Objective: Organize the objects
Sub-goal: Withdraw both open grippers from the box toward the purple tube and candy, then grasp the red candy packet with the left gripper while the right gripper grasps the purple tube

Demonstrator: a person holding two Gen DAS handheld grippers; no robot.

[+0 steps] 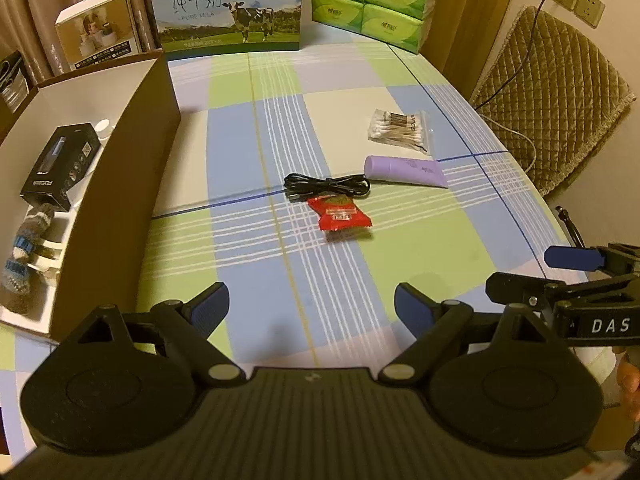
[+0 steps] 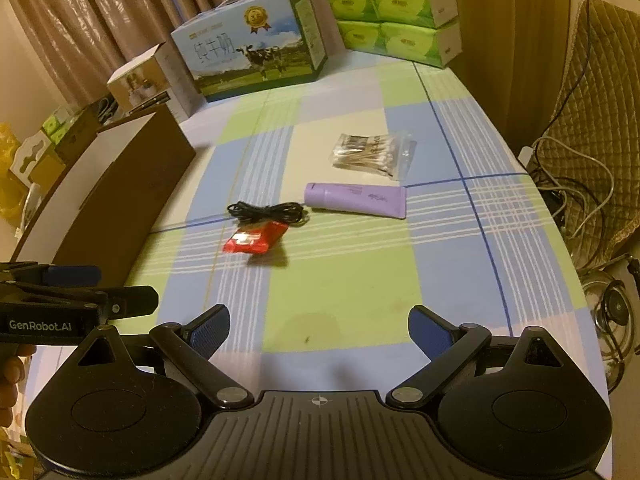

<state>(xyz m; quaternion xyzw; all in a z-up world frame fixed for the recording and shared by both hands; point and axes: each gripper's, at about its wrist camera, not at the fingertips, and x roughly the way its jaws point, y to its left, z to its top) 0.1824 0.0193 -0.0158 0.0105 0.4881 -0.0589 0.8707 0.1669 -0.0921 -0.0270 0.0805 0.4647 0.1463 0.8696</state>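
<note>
Cloth: checked blue, green and cream, spread over my counter (image 1: 400, 272); all the loose things lie on it.
Left claw (image 1: 312, 306): mine; jaws wide apart, nothing between them; it hangs over bare cloth, tilted down.
Right claw (image 2: 319, 330): mine too; jaws just as wide, holding nothing; it sits just beside the left one, each showing at the edge of the other's view.
Packet (image 1: 340, 213): red, near the middle of the counter, ahead of both claws; its far end touches the cable.
Cable (image 1: 326, 188): black, bundled, just behind the packet.
Tube (image 1: 406, 171): lilac, lying flat, right of the cable, its cap end near the bundle.
Swabs (image 1: 402, 130): cotton buds in a clear bag, just beyond the tube.
Box (image 1: 120, 184): brown, open-topped, white inside, at the left edge of the counter; a black carton (image 1: 60, 170) and a striped sock (image 1: 24, 248) lie in it.
Far end: milk carton (image 1: 228, 8); green tissue packs (image 1: 372, 0) stacked to its right.
</note>
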